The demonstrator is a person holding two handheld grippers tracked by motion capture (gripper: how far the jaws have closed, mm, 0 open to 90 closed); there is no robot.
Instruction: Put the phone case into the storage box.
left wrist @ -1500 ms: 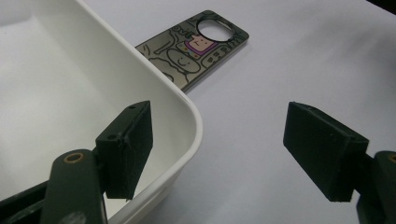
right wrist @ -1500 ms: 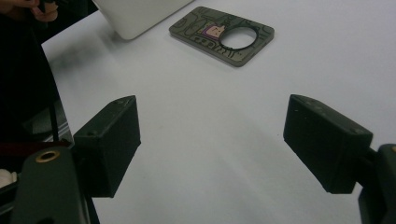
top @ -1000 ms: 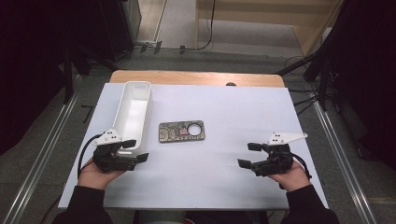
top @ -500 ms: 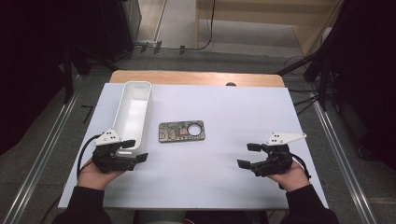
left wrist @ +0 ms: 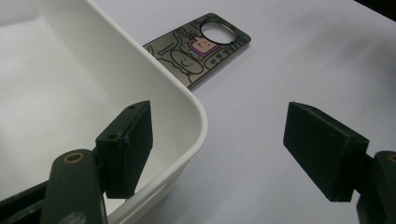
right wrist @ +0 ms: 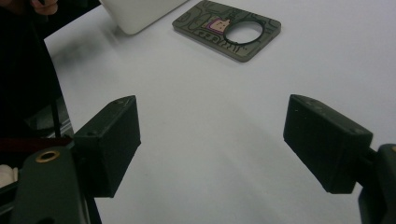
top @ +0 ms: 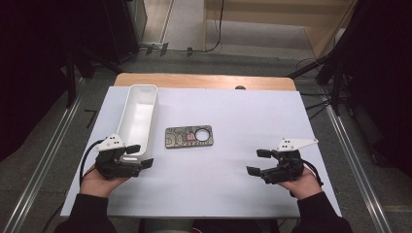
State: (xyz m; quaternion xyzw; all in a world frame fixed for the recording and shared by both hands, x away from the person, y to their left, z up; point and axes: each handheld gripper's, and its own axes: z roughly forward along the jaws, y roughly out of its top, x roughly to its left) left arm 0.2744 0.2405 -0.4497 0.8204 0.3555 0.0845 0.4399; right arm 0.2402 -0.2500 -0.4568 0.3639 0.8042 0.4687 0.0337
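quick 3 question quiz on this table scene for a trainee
1. True or false: the phone case lies inside the white bin.
2. Which tongs are nearer the bin: A left tongs or B right tongs?
3. What state are the jaws of both tongs in?

Key: 1 false, it lies flat on the white table beside the bin. 2 A. 3 open, holding nothing.

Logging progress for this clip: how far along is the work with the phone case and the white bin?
Nothing looks done yet. The phone case lies flat on the white table, beside the white bin, which looks empty. Nothing is in hand: the left tongs stand open at the bin's near corner, and the right tongs are open over bare table. Any grasping and moving of the case remains.
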